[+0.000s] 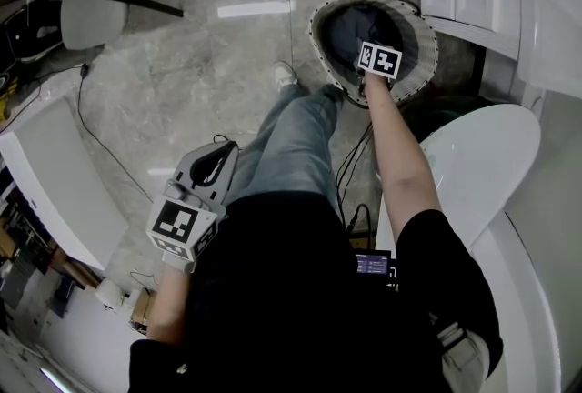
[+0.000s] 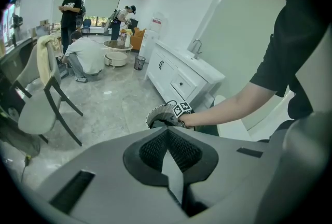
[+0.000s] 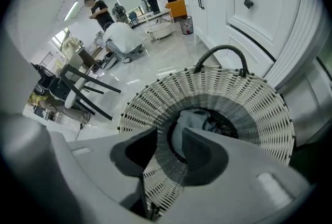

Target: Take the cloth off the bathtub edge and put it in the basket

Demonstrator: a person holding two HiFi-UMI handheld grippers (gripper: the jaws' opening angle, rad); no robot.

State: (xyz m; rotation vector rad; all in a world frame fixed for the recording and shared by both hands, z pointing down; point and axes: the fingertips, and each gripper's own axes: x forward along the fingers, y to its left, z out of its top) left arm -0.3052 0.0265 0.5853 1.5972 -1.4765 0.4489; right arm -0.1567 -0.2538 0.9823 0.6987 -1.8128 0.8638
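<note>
Wicker basket [image 3: 207,80] rim rings the right gripper [image 3: 170,135], jaws parted above the cloth [image 3: 194,119] (left gripper [image 2: 167,132] closed, empty)

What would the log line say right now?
right tongs: open over basket | cloth: in basket | left tongs: shut, empty

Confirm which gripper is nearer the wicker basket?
Right. The right gripper is over the mouth of the basket, jaws open; the left gripper is back beside the person's leg, well away from it.
</note>
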